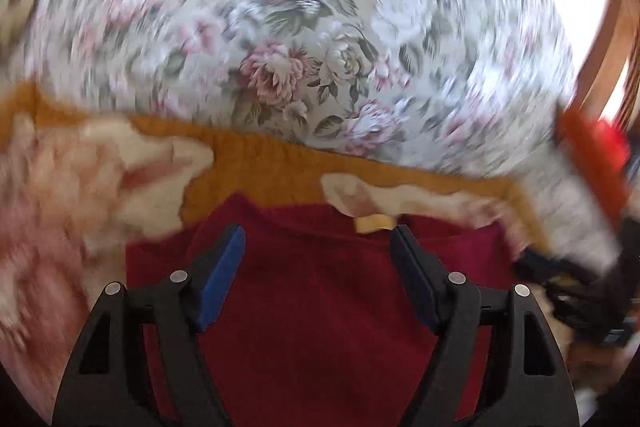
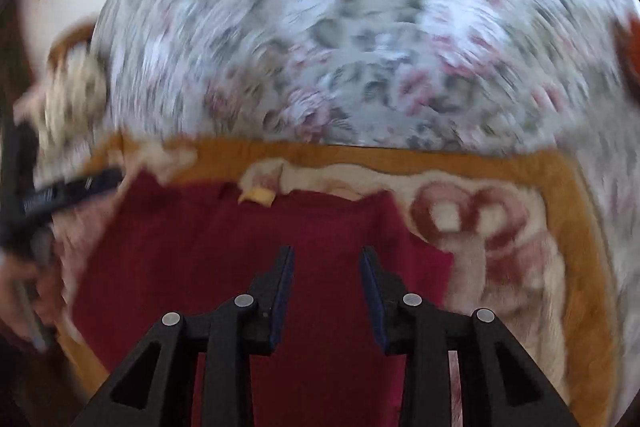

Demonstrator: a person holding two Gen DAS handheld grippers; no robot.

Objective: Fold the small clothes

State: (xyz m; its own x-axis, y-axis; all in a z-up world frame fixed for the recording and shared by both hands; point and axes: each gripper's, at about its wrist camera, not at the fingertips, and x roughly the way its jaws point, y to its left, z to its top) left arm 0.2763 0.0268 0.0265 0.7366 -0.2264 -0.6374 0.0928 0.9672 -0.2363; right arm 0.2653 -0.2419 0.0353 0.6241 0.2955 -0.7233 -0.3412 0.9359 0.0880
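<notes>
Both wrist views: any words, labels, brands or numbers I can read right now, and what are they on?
No text can be read in either view.
Tan tag at the neck of the dark red garment: shows no print.
Dark strip at the left edge of the right wrist view: pale lettering, too blurred to read.
Flowered cloth and blanket: pattern only, no words.

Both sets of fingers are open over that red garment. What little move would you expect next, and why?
Probably bringing both grippers down to pinch a fresh edge for another fold. The left gripper and right gripper are open with nothing between the fingers, and the red garment lies flat on the blanket, its tag at the far edge. Blur hides finer detail.
</notes>
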